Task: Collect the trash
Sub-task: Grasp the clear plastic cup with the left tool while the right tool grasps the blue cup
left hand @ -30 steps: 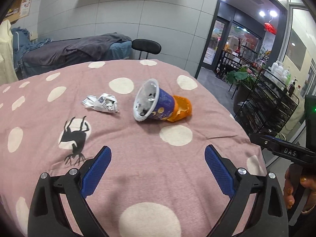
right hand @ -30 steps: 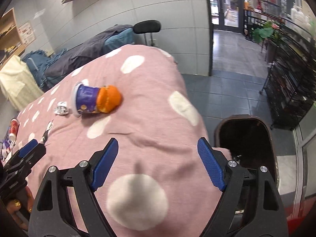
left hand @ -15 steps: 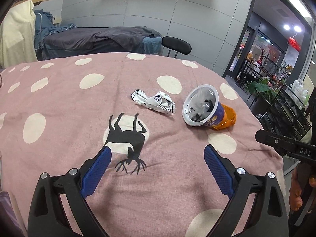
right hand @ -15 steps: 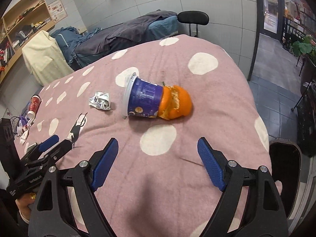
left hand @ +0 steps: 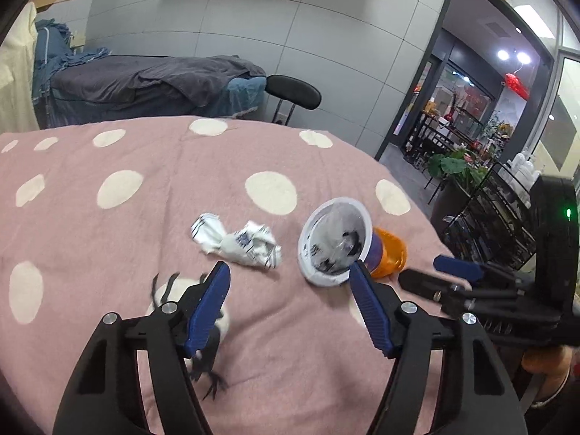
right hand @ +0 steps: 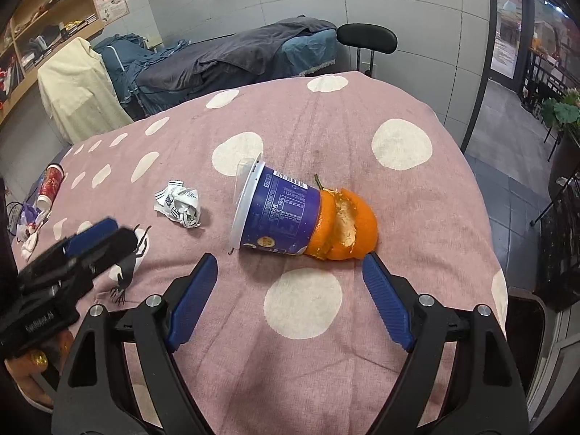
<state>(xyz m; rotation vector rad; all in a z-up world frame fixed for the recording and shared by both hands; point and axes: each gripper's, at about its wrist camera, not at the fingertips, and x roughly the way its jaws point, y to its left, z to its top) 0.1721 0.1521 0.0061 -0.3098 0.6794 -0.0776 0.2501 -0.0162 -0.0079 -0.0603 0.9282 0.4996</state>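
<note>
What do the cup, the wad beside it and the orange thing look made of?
Cup: thin plastic, glossy printed purple wall, white rim, torn film at the mouth. Wad: crumpled printed wrapper, sharp creases; paper or foil, unclear. Orange thing: citrus peel, dimpled skin, pale pith, stem.

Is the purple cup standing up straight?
No, the purple cup lies on its side on the pink blanket, orange peel at its base.

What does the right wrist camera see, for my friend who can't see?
A tipped purple plastic cup with orange peel at its base lies on a pink dotted blanket, ahead of the open right gripper. Crumpled white paper lies left.
</note>
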